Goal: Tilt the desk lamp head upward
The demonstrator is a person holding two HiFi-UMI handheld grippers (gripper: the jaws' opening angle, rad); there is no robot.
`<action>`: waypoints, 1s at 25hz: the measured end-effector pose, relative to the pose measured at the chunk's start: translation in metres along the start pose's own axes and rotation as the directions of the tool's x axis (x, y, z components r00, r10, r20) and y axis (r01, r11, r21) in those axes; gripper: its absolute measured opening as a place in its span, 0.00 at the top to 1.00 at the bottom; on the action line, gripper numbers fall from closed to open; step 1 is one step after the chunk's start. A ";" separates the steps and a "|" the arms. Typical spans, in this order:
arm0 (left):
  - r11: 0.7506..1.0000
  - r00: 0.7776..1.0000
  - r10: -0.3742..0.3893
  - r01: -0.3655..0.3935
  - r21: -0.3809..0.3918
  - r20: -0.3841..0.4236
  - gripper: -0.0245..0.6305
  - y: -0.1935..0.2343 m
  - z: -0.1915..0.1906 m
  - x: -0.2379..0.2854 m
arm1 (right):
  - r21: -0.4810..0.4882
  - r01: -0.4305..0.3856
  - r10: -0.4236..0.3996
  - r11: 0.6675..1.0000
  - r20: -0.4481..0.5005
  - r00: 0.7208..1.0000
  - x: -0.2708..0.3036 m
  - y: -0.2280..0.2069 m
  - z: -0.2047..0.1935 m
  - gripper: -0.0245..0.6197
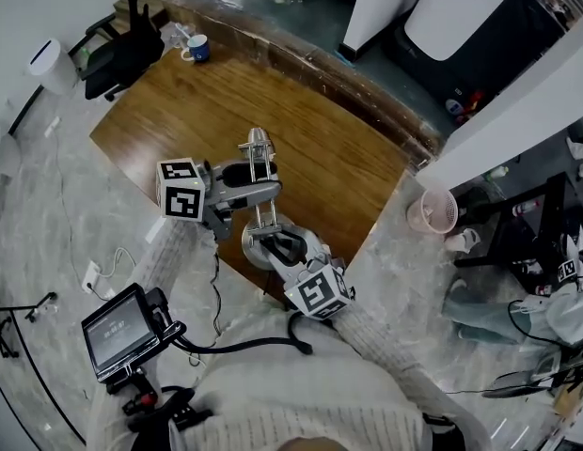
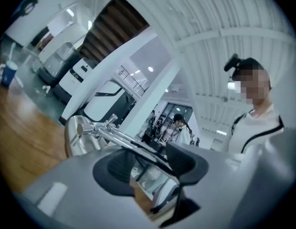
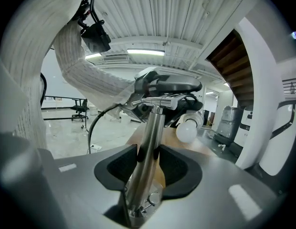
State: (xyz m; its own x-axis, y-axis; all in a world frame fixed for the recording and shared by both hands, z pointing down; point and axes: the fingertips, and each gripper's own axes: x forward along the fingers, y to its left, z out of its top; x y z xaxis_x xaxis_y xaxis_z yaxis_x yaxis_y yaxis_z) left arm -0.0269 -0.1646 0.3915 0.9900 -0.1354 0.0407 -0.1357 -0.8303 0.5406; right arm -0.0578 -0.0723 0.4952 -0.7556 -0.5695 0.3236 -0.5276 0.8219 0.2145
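A chrome desk lamp stands near the front edge of the wooden table, on its round base. Its head lies furthest from me. My left gripper reaches in from the left and is shut on the thin upper arm. That arm crosses slantwise between the pads, with the lamp head beyond. My right gripper is shut on the lower pole just above the base. In the right gripper view the white bulb shows under the left gripper.
A blue mug sits at the table's far corner by a black chair. A white bin stands on the floor at left and a pink basket at right. A small screen device hangs by my left side.
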 end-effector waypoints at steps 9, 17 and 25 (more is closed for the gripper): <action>0.924 0.999 0.021 -0.031 0.380 0.033 0.67 -0.035 0.019 -0.001 | 0.019 -0.002 0.002 1.000 -0.008 1.000 0.002 -0.005 0.000 0.74; 0.700 0.999 0.027 -0.040 0.713 0.029 0.67 -0.079 0.012 -0.004 | 0.067 0.008 -0.006 0.998 -0.024 1.000 0.001 0.001 -0.004 0.75; 0.581 0.997 0.072 -0.049 0.812 0.009 0.67 -0.093 0.004 -0.004 | 0.172 -0.001 0.006 0.985 -0.028 1.000 0.000 0.002 -0.006 0.77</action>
State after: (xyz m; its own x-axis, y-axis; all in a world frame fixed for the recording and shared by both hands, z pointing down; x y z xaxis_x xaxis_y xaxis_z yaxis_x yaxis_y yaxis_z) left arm -0.0190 -0.0895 0.3377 0.9772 -0.1998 0.0718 -0.1599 -0.9150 -0.3703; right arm -0.0567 -0.0709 0.5009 -0.7477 -0.5638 0.3509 -0.5855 0.8090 0.0524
